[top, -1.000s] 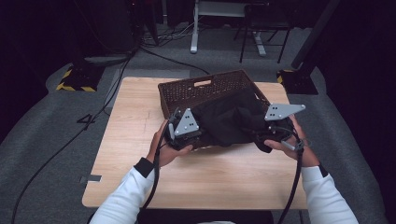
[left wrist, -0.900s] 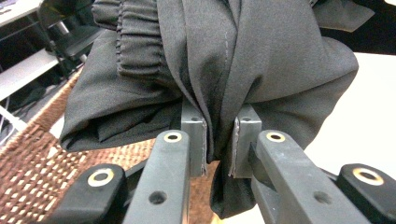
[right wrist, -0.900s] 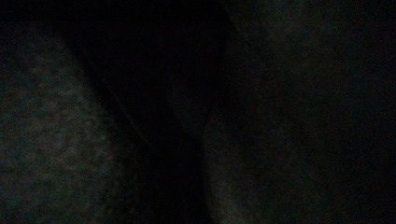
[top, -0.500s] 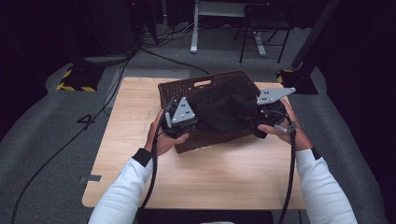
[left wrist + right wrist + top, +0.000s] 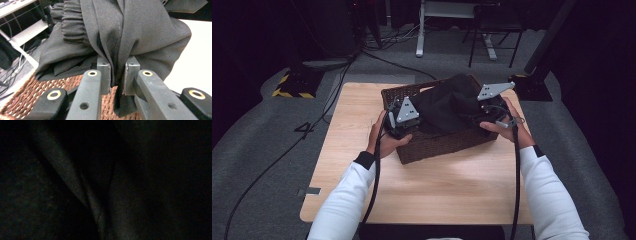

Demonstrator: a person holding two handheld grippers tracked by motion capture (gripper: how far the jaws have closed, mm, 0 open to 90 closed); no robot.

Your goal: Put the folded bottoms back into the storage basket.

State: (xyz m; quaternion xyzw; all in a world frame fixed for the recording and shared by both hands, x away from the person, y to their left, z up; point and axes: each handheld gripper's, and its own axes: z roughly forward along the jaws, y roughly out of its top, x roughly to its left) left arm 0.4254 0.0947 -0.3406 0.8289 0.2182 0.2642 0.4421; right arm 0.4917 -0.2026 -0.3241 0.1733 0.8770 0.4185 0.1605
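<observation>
A black garment is bunched up over a dark brown wicker basket at the far middle of the table. My left gripper holds the garment's left side, and in the left gripper view its jaws pinch a fold of the black cloth above the basket's weave. My right gripper is at the garment's right side with its jaws buried in the cloth. The right gripper view is dark, with folds of the black cloth pressed close to the camera.
The basket stands on a light wooden table with bare room in front of it and to its left. Cables run over the grey floor behind the table. A yellow-and-black striped base sits at the far left.
Both hands have carried the garment away from the person, from over the basket's front edge to above the basket. Both grippers stay shut on the cloth.
</observation>
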